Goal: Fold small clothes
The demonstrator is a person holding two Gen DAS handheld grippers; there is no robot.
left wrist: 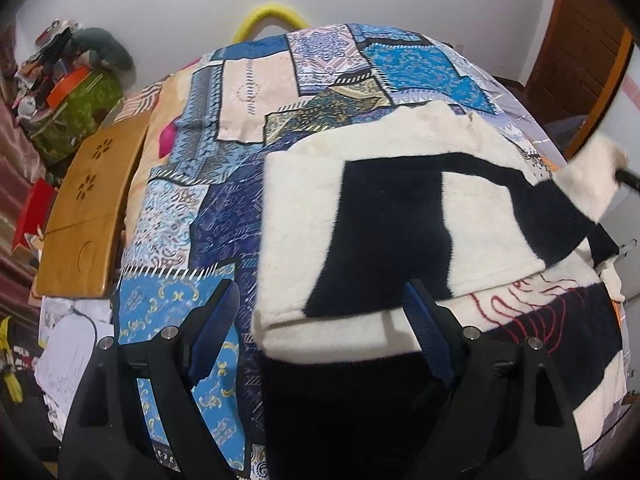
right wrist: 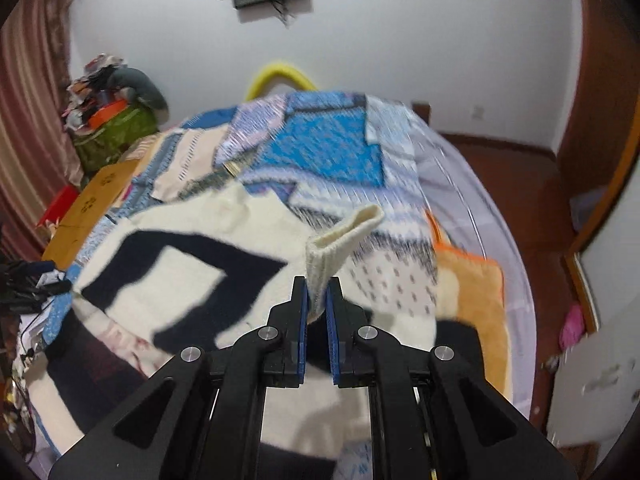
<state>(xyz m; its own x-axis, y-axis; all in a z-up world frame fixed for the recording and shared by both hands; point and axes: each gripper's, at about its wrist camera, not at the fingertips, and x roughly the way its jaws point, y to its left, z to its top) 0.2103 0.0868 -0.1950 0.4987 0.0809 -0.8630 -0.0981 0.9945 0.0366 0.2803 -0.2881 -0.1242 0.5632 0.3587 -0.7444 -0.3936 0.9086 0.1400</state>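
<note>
A cream sweater with broad black bands lies spread on a patchwork blanket on a bed. My left gripper hovers open over the sweater's near left edge, and its blue pads touch nothing. My right gripper is shut on the cream ribbed sleeve cuff, which sticks up above the pads, lifted off the sweater body. In the left wrist view the lifted sleeve hangs blurred at the far right.
A wooden lap table lies along the bed's left side. Behind it stands a green bag piled with clutter. An orange towel lies on the bed's right side. The floor and a wooden door are to the right.
</note>
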